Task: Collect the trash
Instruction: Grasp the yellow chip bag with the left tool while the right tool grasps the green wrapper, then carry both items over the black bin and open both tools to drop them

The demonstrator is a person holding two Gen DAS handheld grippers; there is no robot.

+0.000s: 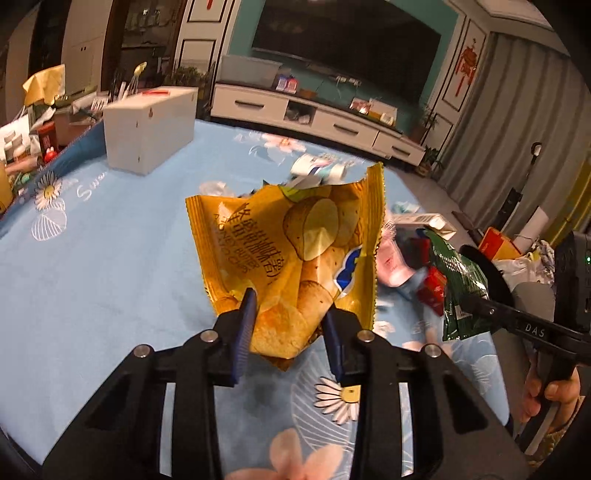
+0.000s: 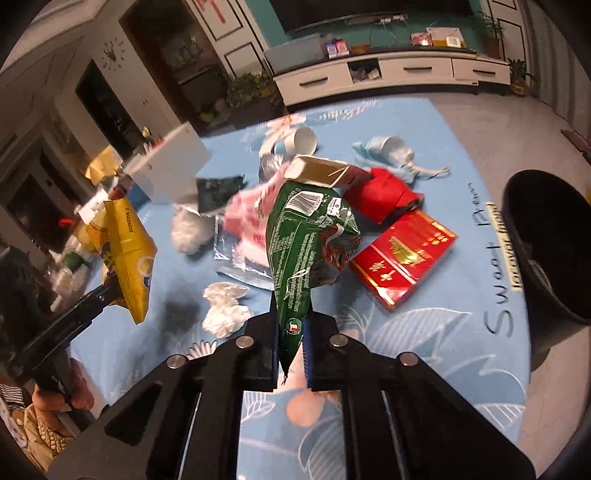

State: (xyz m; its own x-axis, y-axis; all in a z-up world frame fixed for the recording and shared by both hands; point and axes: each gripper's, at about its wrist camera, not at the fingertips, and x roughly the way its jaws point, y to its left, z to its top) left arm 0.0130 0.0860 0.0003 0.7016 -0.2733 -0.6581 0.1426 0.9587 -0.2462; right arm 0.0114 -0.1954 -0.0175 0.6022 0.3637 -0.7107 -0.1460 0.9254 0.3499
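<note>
Trash on the blue flowered tablecloth [image 2: 443, 155], left to right: yellow chip bag [image 1: 295, 266] pinched at its lower end in the left gripper [image 1: 291, 325], jaws closed on it; crumpled tissue [image 2: 223, 310]; green bag [image 2: 303, 251] clamped narrowly in the right gripper [image 2: 291, 343] — both bags lifted above the cloth. Further right lie a red box [image 2: 402, 258] and, near the edge, a black bin [image 2: 546, 243].

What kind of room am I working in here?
Most likely a home living room: a big TV on the wall over a white media cabinet, grey curtains, and a table under a blue floral cloth strewn with trash.
</note>
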